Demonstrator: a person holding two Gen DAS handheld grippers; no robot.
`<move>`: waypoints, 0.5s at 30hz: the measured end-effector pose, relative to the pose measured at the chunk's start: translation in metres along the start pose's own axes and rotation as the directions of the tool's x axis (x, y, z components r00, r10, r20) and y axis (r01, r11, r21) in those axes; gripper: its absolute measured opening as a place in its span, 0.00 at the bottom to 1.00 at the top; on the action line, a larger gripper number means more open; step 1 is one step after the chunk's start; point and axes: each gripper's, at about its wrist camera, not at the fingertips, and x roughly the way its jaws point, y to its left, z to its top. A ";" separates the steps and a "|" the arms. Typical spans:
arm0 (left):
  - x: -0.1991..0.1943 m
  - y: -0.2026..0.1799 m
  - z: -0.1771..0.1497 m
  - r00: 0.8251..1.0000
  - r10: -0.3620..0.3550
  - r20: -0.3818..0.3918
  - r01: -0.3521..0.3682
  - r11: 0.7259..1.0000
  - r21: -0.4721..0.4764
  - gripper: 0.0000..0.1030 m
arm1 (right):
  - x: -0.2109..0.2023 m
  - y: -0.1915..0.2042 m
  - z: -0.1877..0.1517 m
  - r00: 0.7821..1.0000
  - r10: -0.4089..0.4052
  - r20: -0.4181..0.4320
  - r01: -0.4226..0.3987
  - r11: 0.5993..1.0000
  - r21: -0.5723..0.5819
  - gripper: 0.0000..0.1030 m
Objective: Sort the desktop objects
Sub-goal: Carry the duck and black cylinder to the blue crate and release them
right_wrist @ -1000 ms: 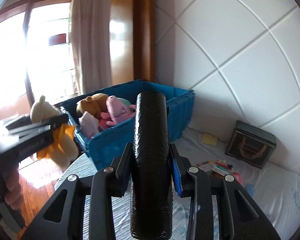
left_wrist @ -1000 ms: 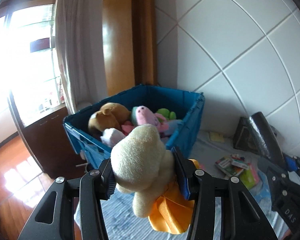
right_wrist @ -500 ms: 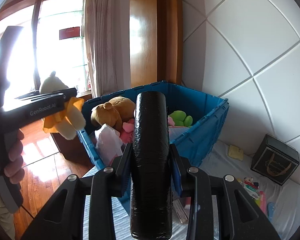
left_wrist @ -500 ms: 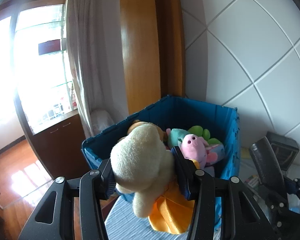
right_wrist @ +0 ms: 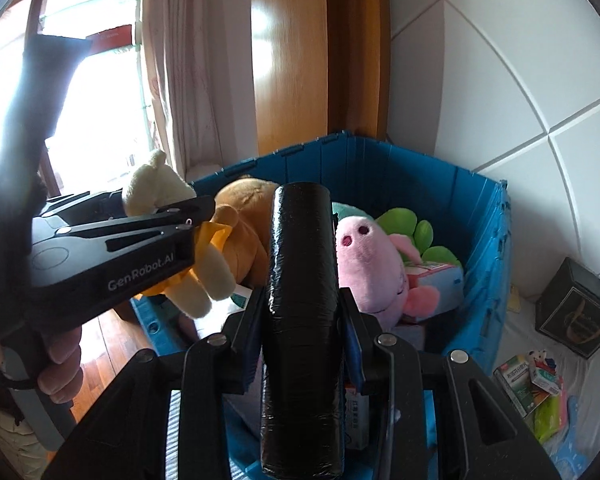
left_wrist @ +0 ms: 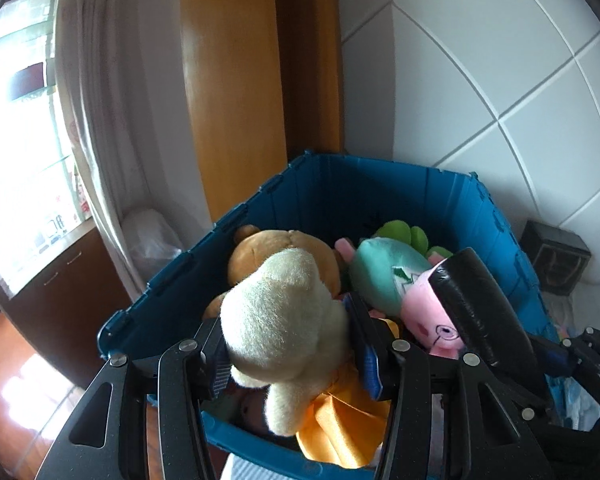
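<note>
My left gripper is shut on a cream plush toy with an orange cloth hanging under it. It hangs over the near rim of the blue crate. The right wrist view shows this cream plush toy at the crate's left side. My right gripper is shut on an upright black wrapped roll, just before the crate's near wall. The black roll also shows at the right of the left wrist view. Inside the crate lie a brown bear, a teal plush and a pink plush.
A black box stands against the tiled wall to the right of the crate. Small packets lie on the white cloth near it. A curtain and a wooden post rise behind the crate. A hand holds the left gripper.
Both grippers have moved towards the blue crate, which now fills far more of each view. The plush toy and the black roll stay gripped as before.
</note>
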 end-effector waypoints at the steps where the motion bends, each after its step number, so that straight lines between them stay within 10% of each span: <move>1: 0.006 0.001 -0.002 1.000 -0.013 -0.011 0.013 1.000 0.005 0.49 | 0.008 0.001 0.000 1.000 -0.006 -0.017 0.005 1.000 -0.001 0.33; 15: 0.034 0.001 -0.023 0.997 -0.063 -0.042 0.066 0.996 0.058 0.69 | 0.038 0.000 -0.007 0.987 -0.092 -0.132 0.091 0.996 -0.016 0.34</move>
